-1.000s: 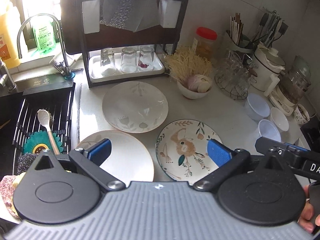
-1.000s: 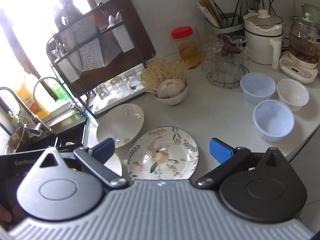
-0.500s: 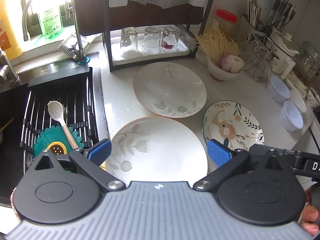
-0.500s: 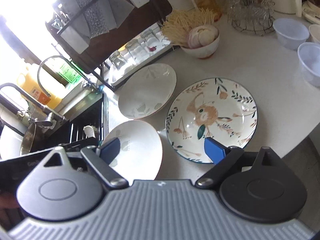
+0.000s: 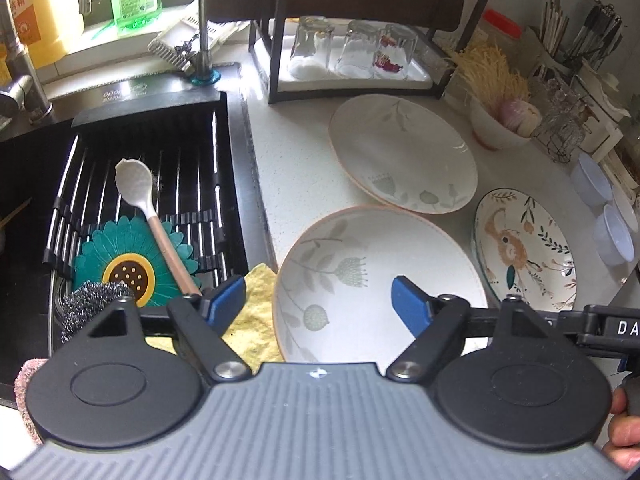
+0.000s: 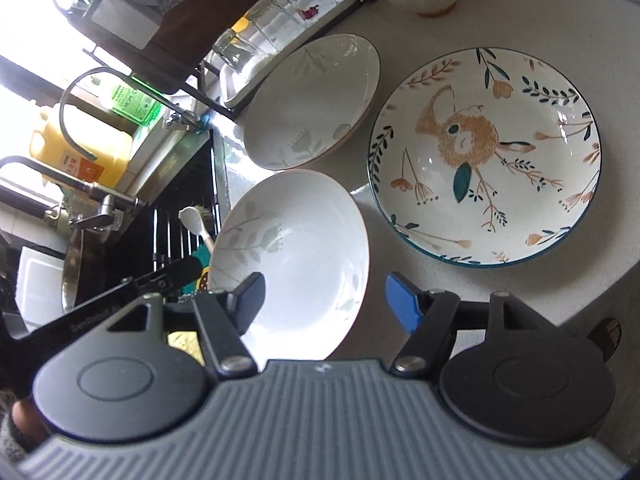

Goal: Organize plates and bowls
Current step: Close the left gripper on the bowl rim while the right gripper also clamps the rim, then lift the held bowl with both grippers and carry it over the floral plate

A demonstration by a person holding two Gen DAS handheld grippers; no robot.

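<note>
Left wrist view: the near leaf-patterned plate [image 5: 380, 276] looms larger than a second ago on the white tabletop [image 5: 288, 160], sink [image 5: 132, 184] at 9 o'clock. The left hand-held gripper [image 5: 318, 300] points steeply down, jaws closing astride the plate's left rim, unclamped.

Right wrist view: the same plate [image 6: 296, 248] has drawn closer, rabbit plate [image 6: 486, 156] at 2 o'clock. The right hand-held gripper [image 6: 326, 298], rolled, is closing astride the right rim, not gripping.

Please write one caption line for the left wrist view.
Left gripper, fingers closing, above the near plate beside the sink.
</note>
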